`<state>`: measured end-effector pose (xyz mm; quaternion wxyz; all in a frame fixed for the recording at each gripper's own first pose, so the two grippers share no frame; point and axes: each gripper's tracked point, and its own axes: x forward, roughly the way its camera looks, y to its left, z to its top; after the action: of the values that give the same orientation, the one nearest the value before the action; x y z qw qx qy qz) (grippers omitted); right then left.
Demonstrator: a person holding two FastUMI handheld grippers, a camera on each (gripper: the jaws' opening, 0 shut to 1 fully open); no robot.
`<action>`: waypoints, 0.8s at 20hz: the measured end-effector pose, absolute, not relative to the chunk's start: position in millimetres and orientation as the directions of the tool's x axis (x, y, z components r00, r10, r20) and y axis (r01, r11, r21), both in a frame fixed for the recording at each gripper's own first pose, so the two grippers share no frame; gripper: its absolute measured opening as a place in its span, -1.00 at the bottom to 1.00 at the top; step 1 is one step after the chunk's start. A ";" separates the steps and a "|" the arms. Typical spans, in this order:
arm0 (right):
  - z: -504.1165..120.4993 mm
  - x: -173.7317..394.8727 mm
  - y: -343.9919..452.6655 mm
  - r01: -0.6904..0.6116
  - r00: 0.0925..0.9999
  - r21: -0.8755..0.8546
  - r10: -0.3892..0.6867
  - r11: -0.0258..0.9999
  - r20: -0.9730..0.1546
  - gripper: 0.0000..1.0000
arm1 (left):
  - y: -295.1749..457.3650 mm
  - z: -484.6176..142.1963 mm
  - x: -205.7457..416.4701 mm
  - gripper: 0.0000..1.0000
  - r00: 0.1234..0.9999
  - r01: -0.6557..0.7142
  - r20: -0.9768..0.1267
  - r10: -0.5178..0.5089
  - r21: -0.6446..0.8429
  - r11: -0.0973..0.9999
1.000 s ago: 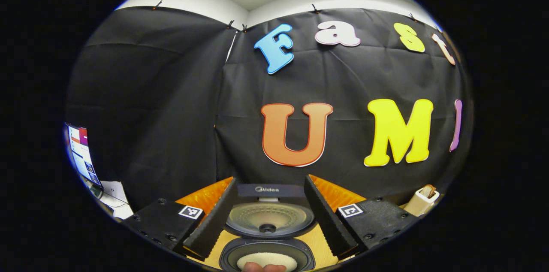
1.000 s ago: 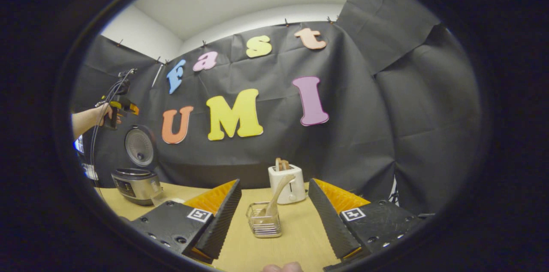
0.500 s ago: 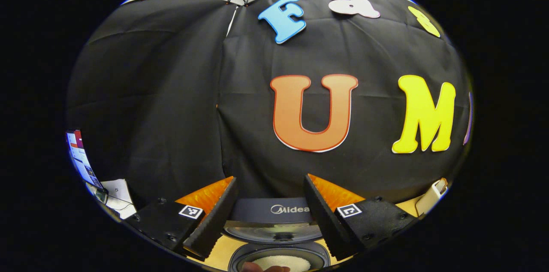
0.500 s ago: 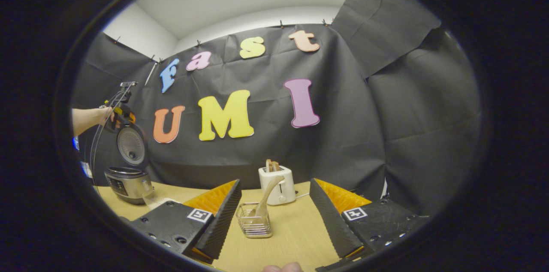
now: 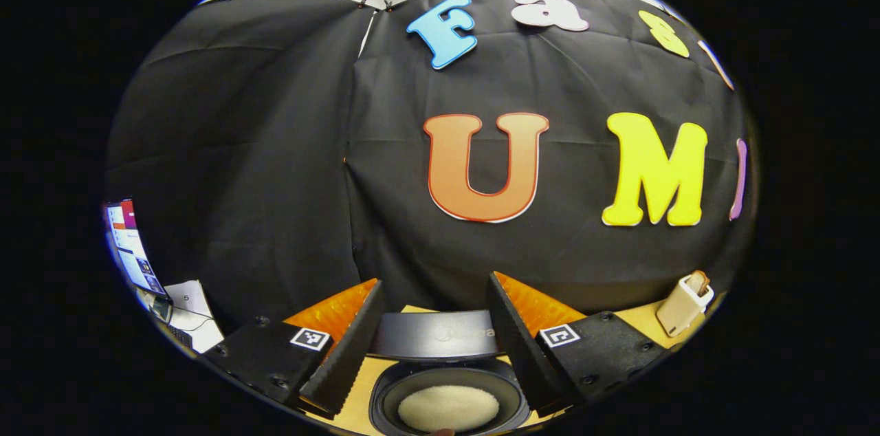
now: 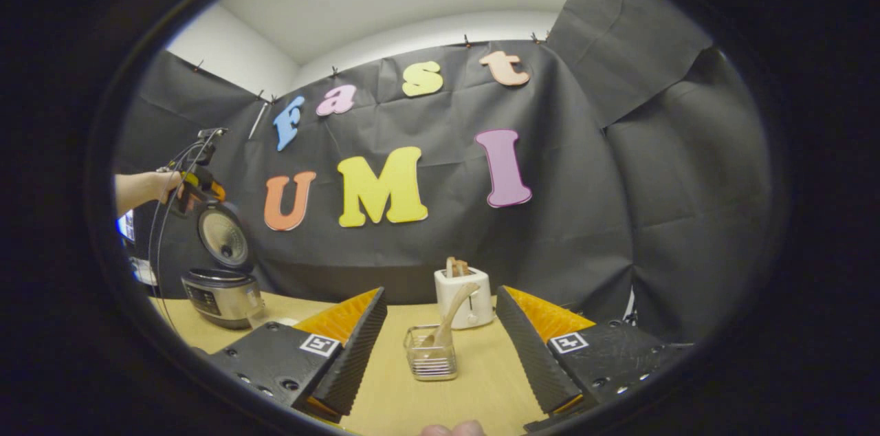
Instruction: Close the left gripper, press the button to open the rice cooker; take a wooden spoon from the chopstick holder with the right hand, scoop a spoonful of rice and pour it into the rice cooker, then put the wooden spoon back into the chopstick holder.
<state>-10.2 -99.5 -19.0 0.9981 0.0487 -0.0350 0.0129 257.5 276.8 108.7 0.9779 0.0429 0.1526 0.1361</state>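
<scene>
Left gripper view: left gripper (image 5: 434, 333) spread wide, gripping nothing, hovering above the open rice cooker (image 5: 447, 395); raised lid (image 5: 436, 334) edge sits between the fingers, pot below with a white mound of rice (image 5: 448, 407) in it. Lid logo too blurred to read. White toaster (image 5: 683, 304) far right on the table (image 5: 636, 315); a screen (image 5: 130, 247) and a paper sheet (image 5: 185, 298) marked "5" at far left. Right gripper view: right gripper (image 6: 440, 346) also wide apart, empty, low over the table, pointed level at the wire holder (image 6: 431, 362), which stands between the fingers farther off. Wooden spoon (image 6: 450, 315) leans in the holder, handle tilted up to the right, toaster just behind it. At far left, a forearm reaches in, hand (image 6: 165, 185) gripping the other gripper's handle above the lid, cables trailing down. A fingertip (image 6: 454, 429) pokes in at the bottom edge.
</scene>
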 end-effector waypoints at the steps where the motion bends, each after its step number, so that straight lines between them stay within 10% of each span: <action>1: -18.9 -13.0 -96.7 -0.041 0.997 0.101 0.034 0.994 0.072 0.89 | 270.6 100.2 239.6 0.86 0.918 -0.240 -0.295 0.265 0.119 0.963; 16: -5.3 -41.2 -83.6 -0.050 0.993 0.048 0.044 0.998 0.108 0.89 | 244.7 -55.2 135.0 0.57 0.924 -0.245 -0.262 0.279 0.154 0.957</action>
<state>-41.2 -83.6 -5.3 0.9980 0.0253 -0.0536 0.0236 135.0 244.7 -55.2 0.9790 0.0591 0.1419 0.1339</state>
